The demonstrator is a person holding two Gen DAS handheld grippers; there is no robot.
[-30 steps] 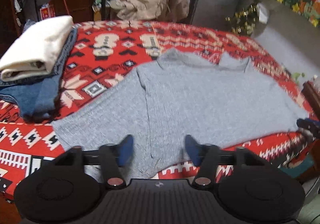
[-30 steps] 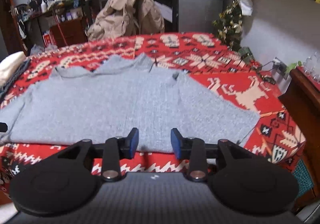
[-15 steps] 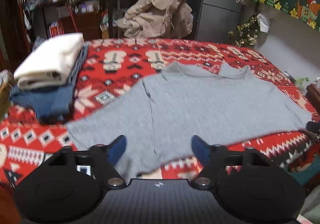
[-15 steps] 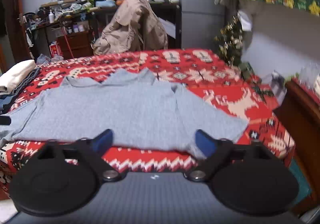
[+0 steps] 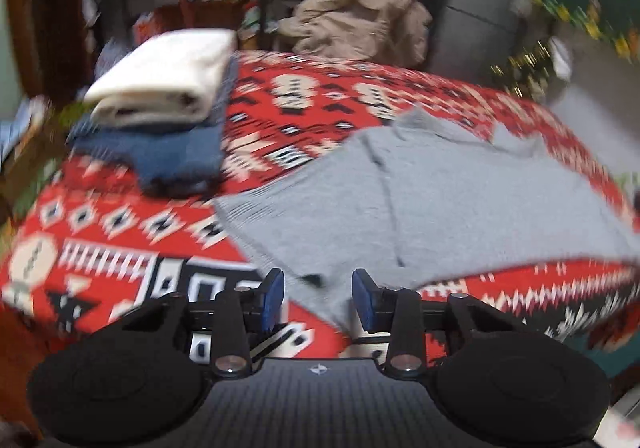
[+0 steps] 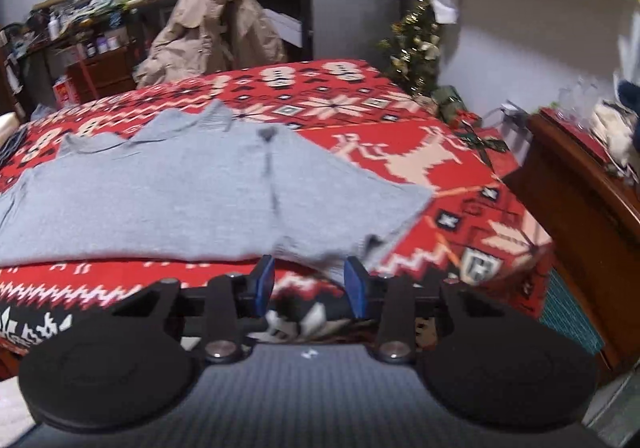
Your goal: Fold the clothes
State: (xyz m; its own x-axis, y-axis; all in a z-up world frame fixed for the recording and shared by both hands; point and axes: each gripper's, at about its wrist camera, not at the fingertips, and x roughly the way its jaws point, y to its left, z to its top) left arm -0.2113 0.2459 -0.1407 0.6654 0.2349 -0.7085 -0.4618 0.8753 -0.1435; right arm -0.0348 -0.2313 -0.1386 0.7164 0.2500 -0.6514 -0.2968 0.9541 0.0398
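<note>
Both pairs of tongs are narrowing after widening: left gripper (image 5: 318, 300) and right gripper (image 6: 308, 286) are closing around the flat grey knitted sweater's (image 5: 460, 199) hem corners (at twelve o'clock), not yet pinching.

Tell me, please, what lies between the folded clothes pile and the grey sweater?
Only bare red patterned blanket separates the folded pile from the grey sweater, as the left wrist view shows.
</note>
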